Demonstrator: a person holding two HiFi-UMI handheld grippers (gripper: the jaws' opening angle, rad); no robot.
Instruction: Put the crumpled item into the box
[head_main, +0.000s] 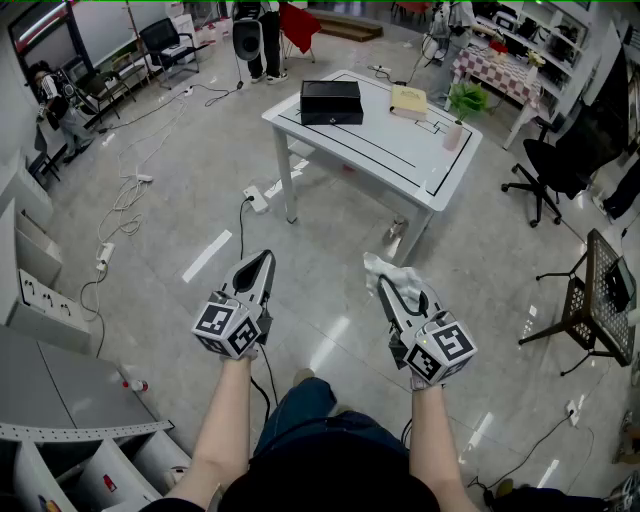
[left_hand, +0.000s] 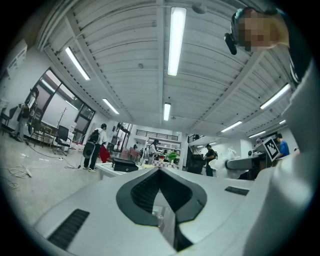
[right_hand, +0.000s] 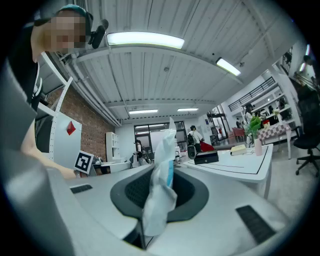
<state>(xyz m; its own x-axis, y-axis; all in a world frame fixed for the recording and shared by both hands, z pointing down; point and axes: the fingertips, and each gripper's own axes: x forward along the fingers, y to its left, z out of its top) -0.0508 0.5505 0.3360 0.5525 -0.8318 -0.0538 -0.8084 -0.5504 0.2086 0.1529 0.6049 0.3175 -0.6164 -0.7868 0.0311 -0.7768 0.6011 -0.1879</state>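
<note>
While we carry the crumpled item (head_main: 393, 270), the box (head_main: 331, 102) sits well ahead.
Our right gripper (head_main: 386, 285) pinches it by a thin fold, so it may slip free before reaching the table (head_main: 400, 150); our left gripper (head_main: 264, 262) is clenched on nothing. We count one crumpled item, one box, two grippers.

Bright, even light from ceiling tubes (left_hand: 177, 41) glares in streaks on the glossy floor (head_main: 330, 345), shadows soft; both gripper views bend strongly and darken at their rims.
</note>
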